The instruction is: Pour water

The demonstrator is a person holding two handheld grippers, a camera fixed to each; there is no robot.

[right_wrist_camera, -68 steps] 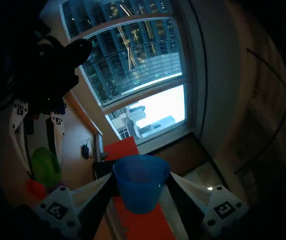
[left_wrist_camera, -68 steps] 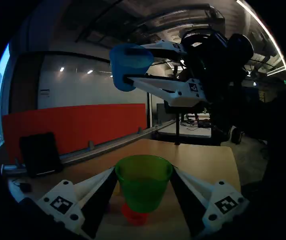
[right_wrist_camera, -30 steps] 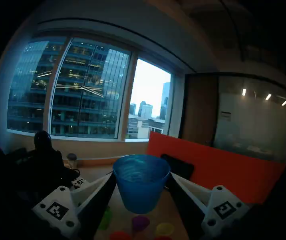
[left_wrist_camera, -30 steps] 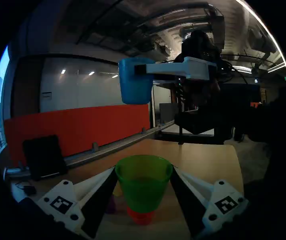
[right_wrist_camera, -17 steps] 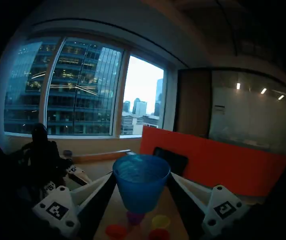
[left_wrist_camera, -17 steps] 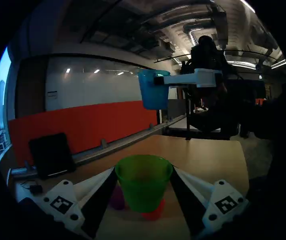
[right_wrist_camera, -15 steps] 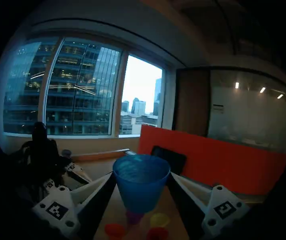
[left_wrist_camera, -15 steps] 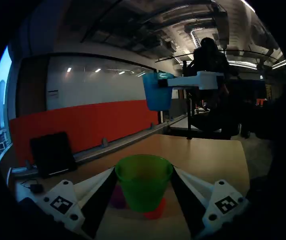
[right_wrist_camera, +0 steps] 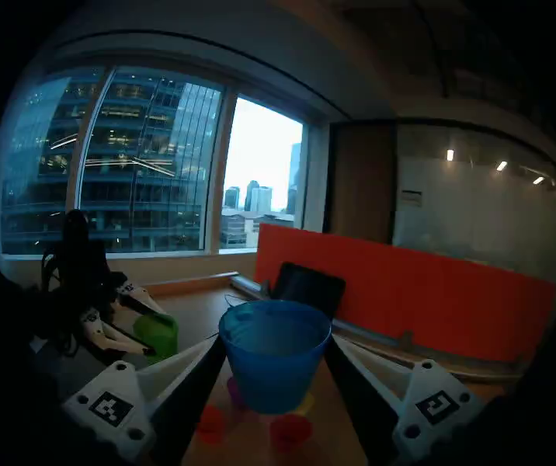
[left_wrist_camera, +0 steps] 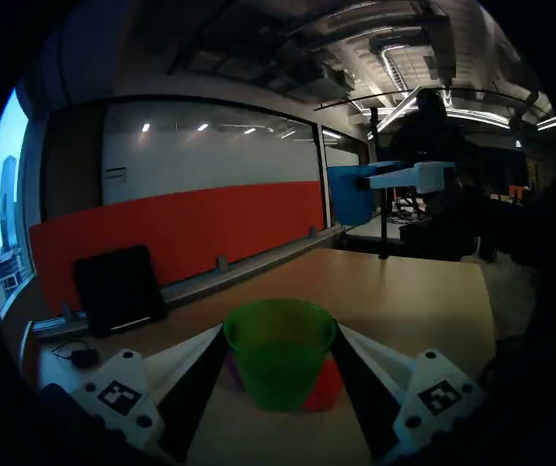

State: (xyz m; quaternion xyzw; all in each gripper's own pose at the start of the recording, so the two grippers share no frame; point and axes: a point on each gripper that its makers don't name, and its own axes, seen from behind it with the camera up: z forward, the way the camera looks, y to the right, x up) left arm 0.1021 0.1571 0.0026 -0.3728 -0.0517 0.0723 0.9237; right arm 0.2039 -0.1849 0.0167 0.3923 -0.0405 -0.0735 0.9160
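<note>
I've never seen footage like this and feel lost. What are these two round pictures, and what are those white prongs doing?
A person holds a two-fingered tool in each hand; each carries a forward-looking camera. One picture comes from the left gripper, whose fingers clamp a green cup. The other comes from the right gripper, clamping a blue cup. Both cups are upright over a wooden table with small coloured pieces on it.

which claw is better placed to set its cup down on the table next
Probably left: the left claw holds the green cup low over the table; the right claw holds the blue cup higher.
</note>
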